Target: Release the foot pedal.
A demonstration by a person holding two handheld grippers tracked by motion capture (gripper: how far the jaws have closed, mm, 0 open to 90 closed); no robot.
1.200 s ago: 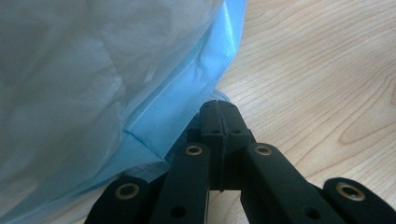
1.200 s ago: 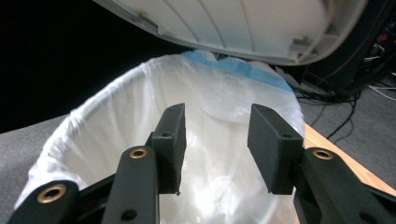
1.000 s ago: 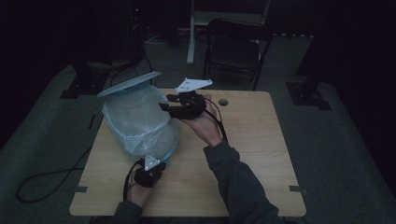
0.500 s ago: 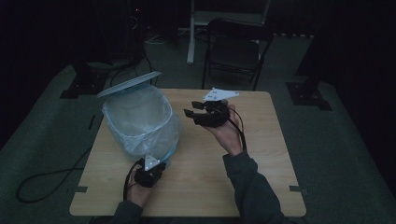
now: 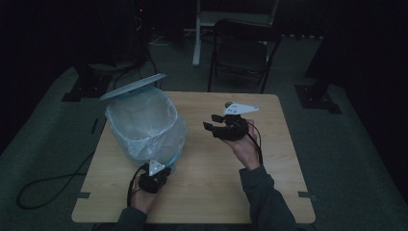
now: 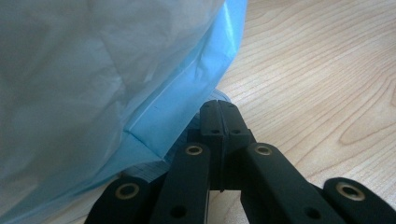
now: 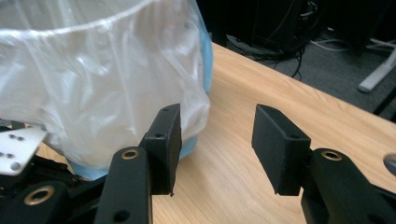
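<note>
The bin (image 5: 144, 126) stands on the left part of the bench (image 5: 269, 183), lined with a pale blue bag (image 6: 177, 93) that drapes over its rim and down its sides. A round lid (image 5: 133, 86) rests tilted on the bin's far rim. The left gripper (image 5: 155, 169) sits at the near foot of the bin; in the left gripper view its jaws are pressed together against the bag's lower edge, though whether film is caught between them cannot be told. The right gripper (image 5: 215, 123) is held above the bench to the right of the bin, clear of it, jaws spread wide and holding nothing.
</note>
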